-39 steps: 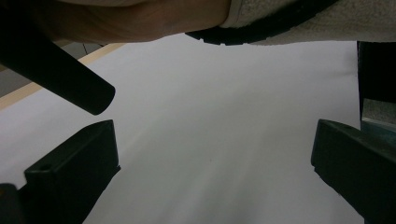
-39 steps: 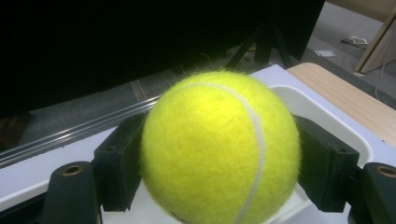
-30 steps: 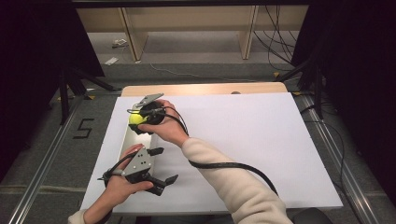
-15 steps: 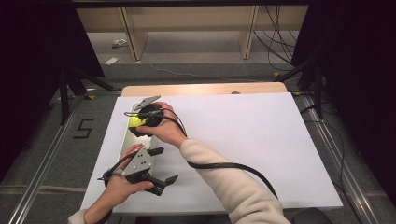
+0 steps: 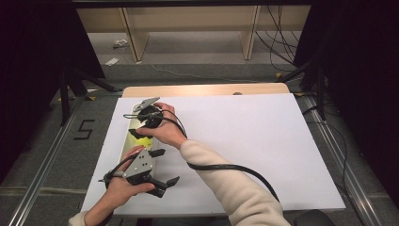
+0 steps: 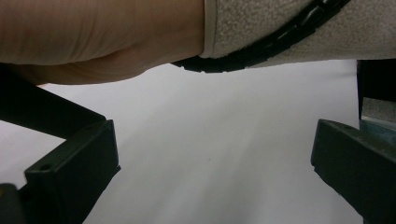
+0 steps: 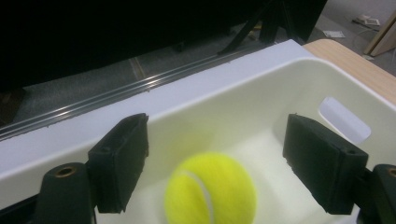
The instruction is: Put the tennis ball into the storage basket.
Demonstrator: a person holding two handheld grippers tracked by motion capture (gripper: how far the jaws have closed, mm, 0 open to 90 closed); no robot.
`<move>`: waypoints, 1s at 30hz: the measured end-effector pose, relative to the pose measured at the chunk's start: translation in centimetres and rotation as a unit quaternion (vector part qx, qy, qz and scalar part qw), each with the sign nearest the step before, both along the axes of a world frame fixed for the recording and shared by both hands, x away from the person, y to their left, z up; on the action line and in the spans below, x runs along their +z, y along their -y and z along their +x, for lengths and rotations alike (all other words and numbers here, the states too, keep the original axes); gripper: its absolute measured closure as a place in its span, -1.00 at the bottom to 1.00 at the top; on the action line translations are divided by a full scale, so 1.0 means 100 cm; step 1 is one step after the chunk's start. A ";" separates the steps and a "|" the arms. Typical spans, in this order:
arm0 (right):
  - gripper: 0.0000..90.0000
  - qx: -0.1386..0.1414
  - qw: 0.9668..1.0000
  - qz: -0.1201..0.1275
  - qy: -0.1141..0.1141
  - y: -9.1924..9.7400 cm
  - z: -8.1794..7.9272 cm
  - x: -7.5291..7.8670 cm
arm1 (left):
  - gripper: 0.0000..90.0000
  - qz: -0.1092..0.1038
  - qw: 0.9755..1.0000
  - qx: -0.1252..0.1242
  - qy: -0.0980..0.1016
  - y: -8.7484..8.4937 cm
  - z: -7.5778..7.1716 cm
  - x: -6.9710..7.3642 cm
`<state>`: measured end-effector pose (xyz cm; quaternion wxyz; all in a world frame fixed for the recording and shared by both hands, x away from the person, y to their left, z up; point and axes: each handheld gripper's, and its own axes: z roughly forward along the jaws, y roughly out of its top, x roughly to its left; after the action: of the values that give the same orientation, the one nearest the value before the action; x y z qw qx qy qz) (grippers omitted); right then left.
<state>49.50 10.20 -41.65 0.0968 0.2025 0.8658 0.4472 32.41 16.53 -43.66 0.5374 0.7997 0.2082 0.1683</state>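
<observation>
The right gripper [image 7: 215,158] hangs over a cream bin [image 7: 261,88] at the left side of the white table [image 5: 263,141], its jaws spread wide with a yellow tennis ball [image 7: 211,189] lying loose inside the bin between them. The left gripper [image 5: 162,169] rests nearer the person, jaws also apart and holding nothing, under the right sleeve [image 6: 299,28]

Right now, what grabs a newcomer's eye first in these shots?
The yellow tennis ball, sitting in a cream bin at the table's left edge, between the open jaws of the right claw. Next, the left claw, open over bare white tabletop nearer the person.
</observation>
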 end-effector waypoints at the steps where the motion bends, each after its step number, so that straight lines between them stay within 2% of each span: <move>1: -0.53 -0.003 1.000 -0.004 -0.001 0.000 -0.001 0.001 | -1.00 0.000 1.000 0.000 0.000 0.000 0.000 0.000; 5: -0.62 -0.003 1.000 -0.005 0.008 0.001 0.000 0.001 | -0.99 0.000 1.000 0.000 0.000 0.000 0.000 0.000; 6: -0.64 -0.007 1.000 -0.005 0.003 0.001 0.000 0.001 | -0.99 0.000 1.000 0.000 0.000 0.000 0.000 0.000; 13: -0.64 -0.007 1.000 -0.001 0.007 0.009 -0.001 0.005 | -0.99 0.001 1.000 -0.001 -0.001 0.000 0.000 0.000; 19: -0.65 -0.011 1.000 0.001 0.013 0.022 -0.002 0.012 | -1.00 0.001 1.000 -0.001 -0.001 0.001 0.000 0.000; 30: -0.64 -0.028 1.000 0.007 0.010 0.048 -0.005 0.016 | -1.00 0.003 1.000 -0.002 -0.001 0.001 0.000 0.000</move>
<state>48.96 5.39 -40.03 0.1169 0.2227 0.8556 0.4524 32.39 16.46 -43.70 0.5352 0.8018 0.2070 0.1669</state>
